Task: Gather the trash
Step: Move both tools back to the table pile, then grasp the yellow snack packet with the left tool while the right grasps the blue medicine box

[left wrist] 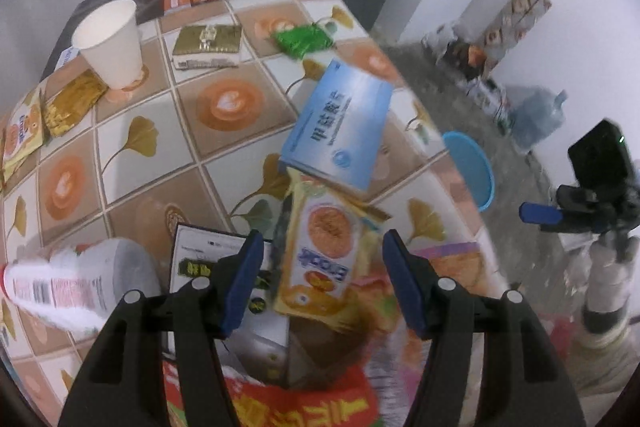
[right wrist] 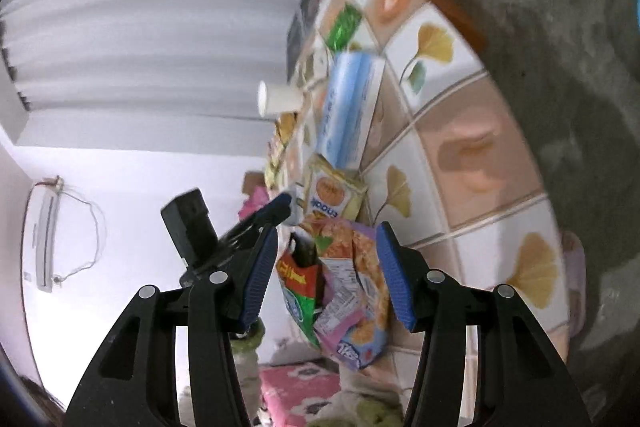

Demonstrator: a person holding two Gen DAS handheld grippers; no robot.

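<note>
Left gripper (left wrist: pixel 322 281): jaws apart, angled down over the near edge of the worktop (left wrist: pixel 168 131). A yellow snack packet (left wrist: pixel 326 255) stands on edge between the pads; neither pad appears to press it, so it looks released or not yet taken. Cannot say which.

Under that gripper is a heap of trash: red wrapper (left wrist: pixel 280 403), white printed card (left wrist: pixel 208 255), pink noodle packet (left wrist: pixel 452 263). Gathering it near the edge probably makes for a short carry to the blue bin (left wrist: pixel 474 171) on the floor just right of the worktop.

Blue medicine box (left wrist: pixel 340 129) lies flat, its near end overlapping the yellow packet.

Right gripper (right wrist: pixel 326 273): jaws moderately apart, view rolled sideways. The pink noodle packet and a red-and-green wrapper (right wrist: pixel 298 287) sit in the gap ahead; pads seem clear of both. Motion blur makes contact hard to judge.

Uncollected, far side: paper cup (left wrist: pixel 110 41) upright, gold sachet (left wrist: pixel 208 39), green sachet (left wrist: pixel 304 41). Far left: gold wrapper (left wrist: pixel 70 105). Near left: white bottle (left wrist: pixel 76 283) on its side.
</note>
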